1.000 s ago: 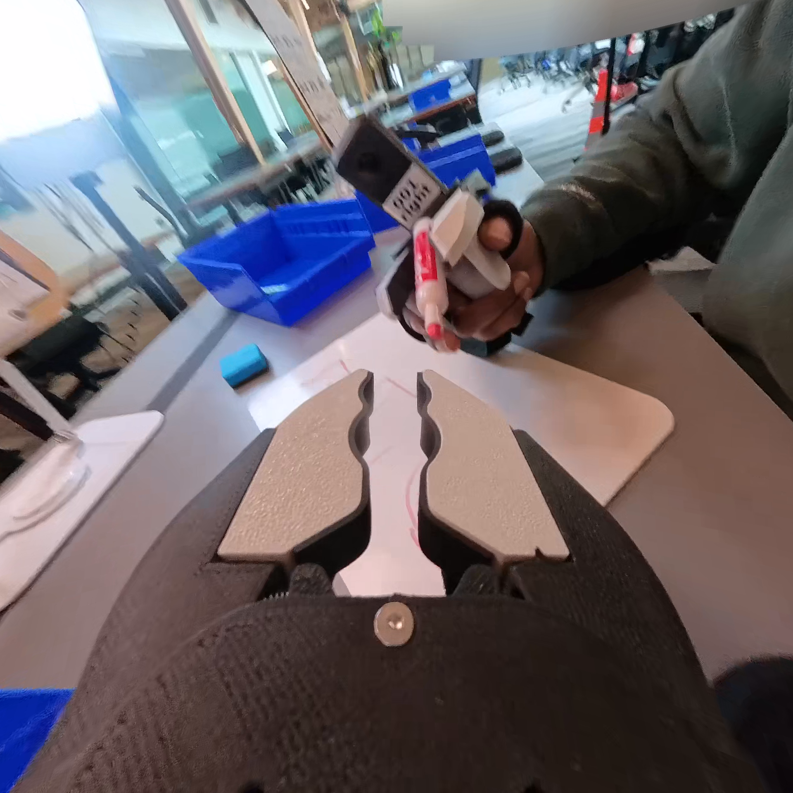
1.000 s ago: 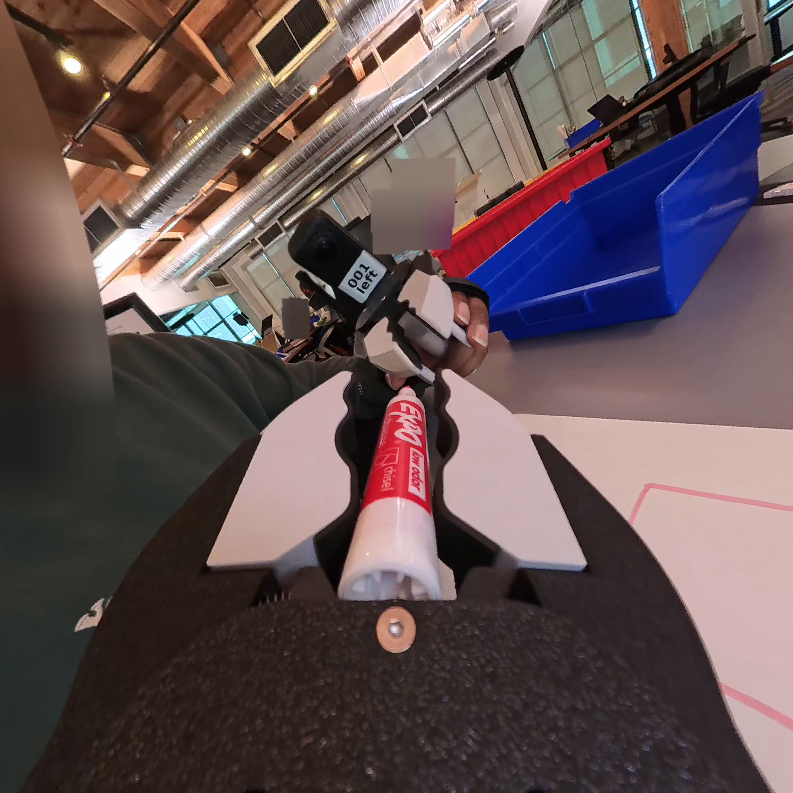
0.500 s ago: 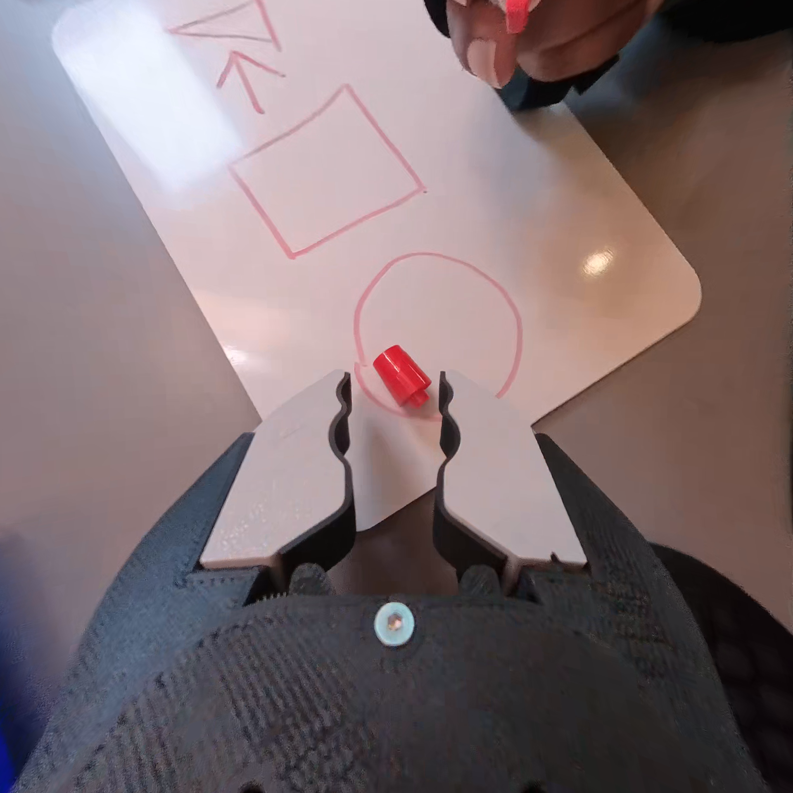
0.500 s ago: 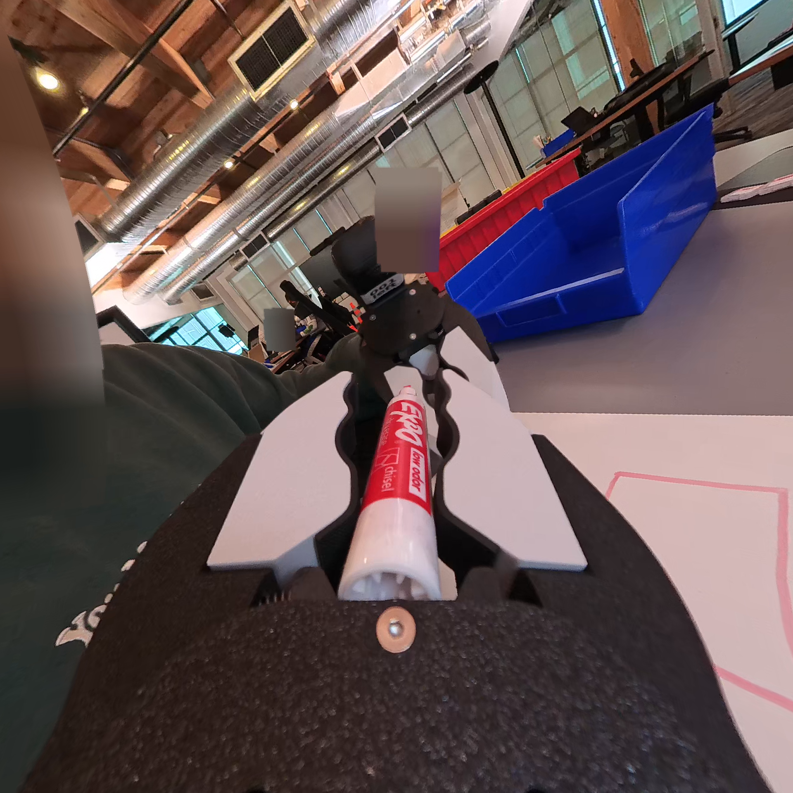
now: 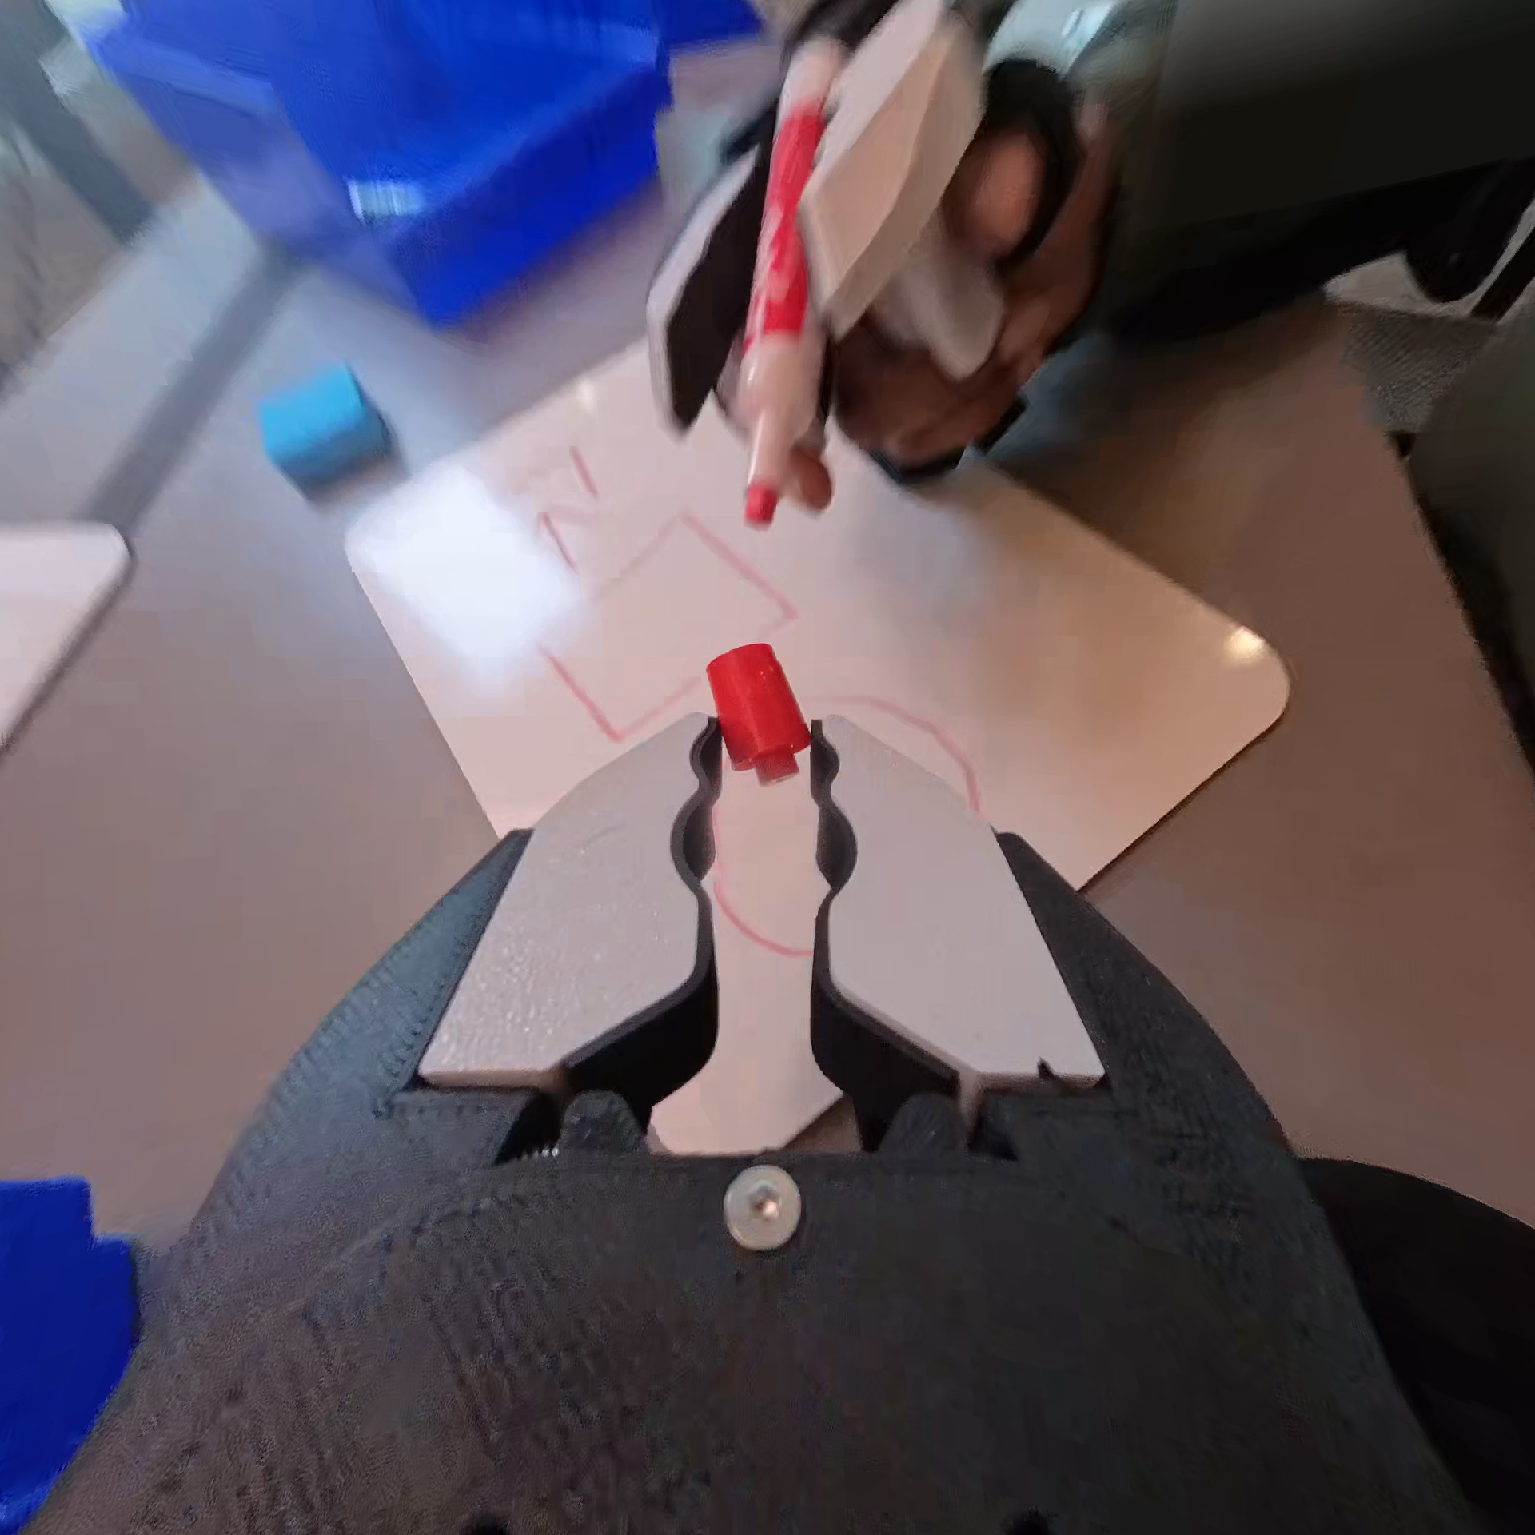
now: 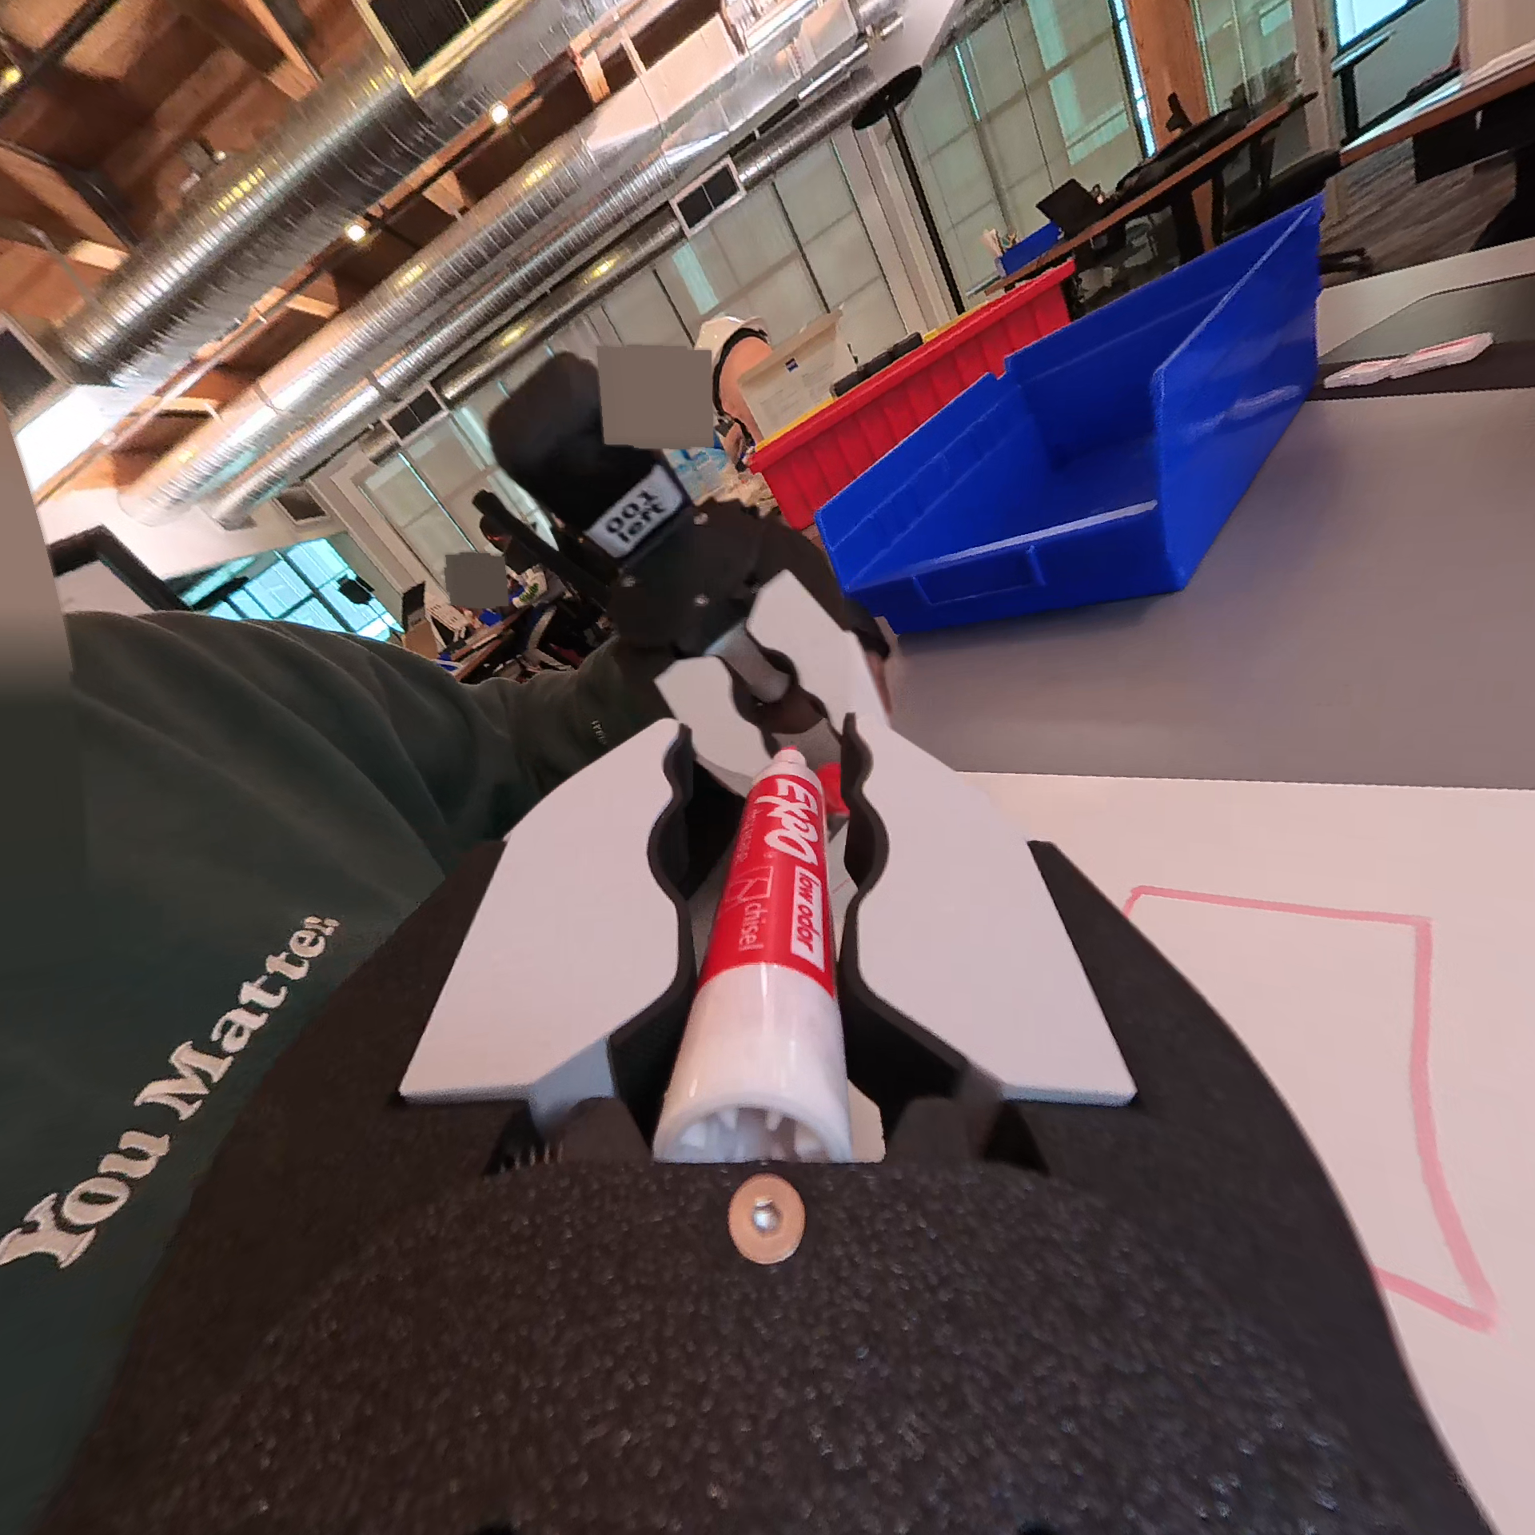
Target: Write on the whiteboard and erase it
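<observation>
Fingertips of the left hand-held gripper (image 5: 757,735) pinch a small red plastic marker cap (image 5: 754,713) above the white rounded whiteboard (image 5: 1038,631) on the grey table (image 5: 208,789). Only the right wrist view shows the right hand-held gripper (image 6: 762,752) clamped around the red-labelled white marker (image 6: 768,939), printed lettering on its barrel, the cap just ahead.

red cap (image 5: 754,716), pink lines on white whiteboard (image 5: 955,615), blue bin (image 6: 1105,490).
</observation>
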